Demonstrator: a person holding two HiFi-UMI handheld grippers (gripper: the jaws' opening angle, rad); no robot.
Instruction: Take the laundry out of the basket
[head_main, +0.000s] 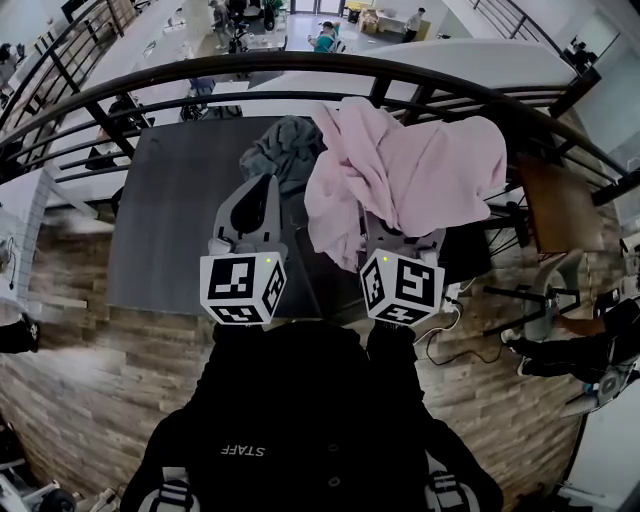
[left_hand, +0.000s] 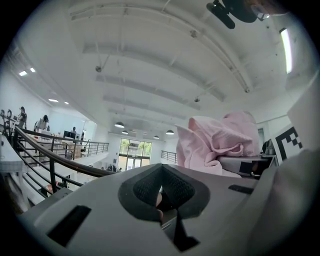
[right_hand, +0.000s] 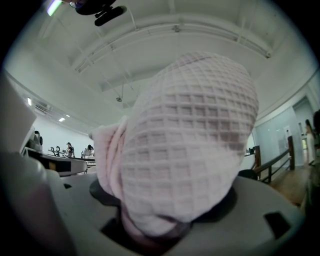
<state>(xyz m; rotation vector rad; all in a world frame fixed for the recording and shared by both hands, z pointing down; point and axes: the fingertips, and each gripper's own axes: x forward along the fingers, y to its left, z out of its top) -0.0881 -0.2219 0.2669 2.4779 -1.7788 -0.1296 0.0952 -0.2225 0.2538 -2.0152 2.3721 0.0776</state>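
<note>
A pink waffle-weave towel (head_main: 410, 170) hangs bunched over my right gripper (head_main: 398, 240), which is raised and shut on it. In the right gripper view the pink towel (right_hand: 185, 145) fills the middle and hides the right gripper's (right_hand: 160, 227) fingertips. My left gripper (head_main: 262, 187) is held up beside it, its jaws together and nothing in them. The left gripper (left_hand: 161, 194) shows its dark pads nearly touching, with the pink towel (left_hand: 220, 137) to its right. A grey-green cloth (head_main: 285, 145) lies on the dark table (head_main: 175, 220). No basket is in view.
A black curved railing (head_main: 300, 63) runs past the far side of the table, with a lower floor beyond it. At the right stand a brown desk (head_main: 560, 205), a chair base and cables. A person (head_main: 590, 345) sits at the right edge. The floor is wood.
</note>
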